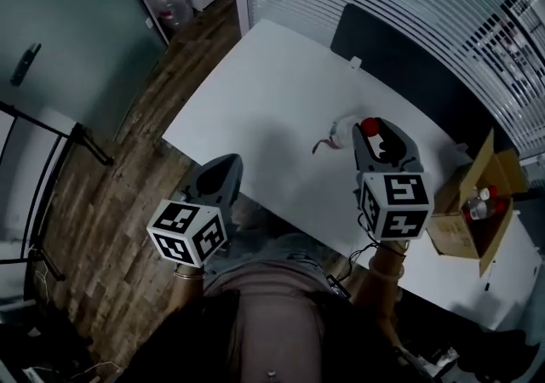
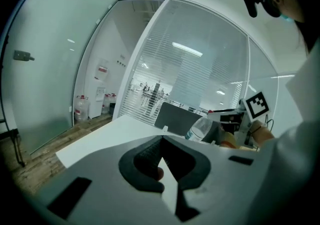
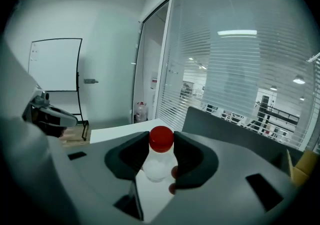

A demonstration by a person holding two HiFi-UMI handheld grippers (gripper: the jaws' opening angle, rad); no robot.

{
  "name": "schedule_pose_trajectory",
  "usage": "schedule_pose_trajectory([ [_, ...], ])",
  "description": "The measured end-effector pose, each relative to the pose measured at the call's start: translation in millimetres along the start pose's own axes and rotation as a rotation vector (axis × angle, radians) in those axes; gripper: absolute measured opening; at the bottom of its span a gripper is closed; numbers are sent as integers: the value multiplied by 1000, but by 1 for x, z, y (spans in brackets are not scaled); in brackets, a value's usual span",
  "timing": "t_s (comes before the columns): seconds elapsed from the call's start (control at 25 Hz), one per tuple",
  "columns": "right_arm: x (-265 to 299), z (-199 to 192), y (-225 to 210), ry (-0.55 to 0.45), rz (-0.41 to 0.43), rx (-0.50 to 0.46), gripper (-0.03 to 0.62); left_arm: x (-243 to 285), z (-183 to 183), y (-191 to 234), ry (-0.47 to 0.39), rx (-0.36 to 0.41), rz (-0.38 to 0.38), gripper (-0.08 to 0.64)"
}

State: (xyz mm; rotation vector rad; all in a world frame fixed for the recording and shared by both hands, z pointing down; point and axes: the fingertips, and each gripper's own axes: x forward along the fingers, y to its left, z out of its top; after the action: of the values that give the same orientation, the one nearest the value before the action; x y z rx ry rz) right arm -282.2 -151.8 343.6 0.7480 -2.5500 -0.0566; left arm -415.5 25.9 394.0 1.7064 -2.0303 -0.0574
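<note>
A clear plastic bottle [image 1: 345, 131] with a red cap [image 1: 369, 126] is up over the white table [image 1: 255, 92], a loose reddish label strip [image 1: 322, 145] hanging from it. My right gripper [image 1: 373, 129] is shut on the bottle's neck just below the cap [image 3: 161, 139], and the body [image 3: 157, 165] shows between the pads. My left gripper [image 1: 225, 163] hovers at the table's near edge with its jaws together and nothing in them. In the left gripper view the gripper [image 2: 161, 142] points across the table toward the bottle [image 2: 202, 129].
An open cardboard box [image 1: 477, 211] holding red-capped bottles [image 1: 479, 201] sits at the table's right end. A dark chair back [image 1: 383, 49] stands behind the table by the blinds. Water jugs [image 1: 170, 0] and a stand's legs [image 1: 81, 141] are on the wooden floor to the left.
</note>
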Motion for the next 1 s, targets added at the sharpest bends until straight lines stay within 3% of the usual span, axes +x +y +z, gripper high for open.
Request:
schedule_pose_trajectory([
  [0.48,61,-9,57,22,131,-67,167,-28,-4,36,2,-20,115,6],
  [1.0,106,-42,90,95,218,-94,167,-35,-11,58,28,-29,165,6],
])
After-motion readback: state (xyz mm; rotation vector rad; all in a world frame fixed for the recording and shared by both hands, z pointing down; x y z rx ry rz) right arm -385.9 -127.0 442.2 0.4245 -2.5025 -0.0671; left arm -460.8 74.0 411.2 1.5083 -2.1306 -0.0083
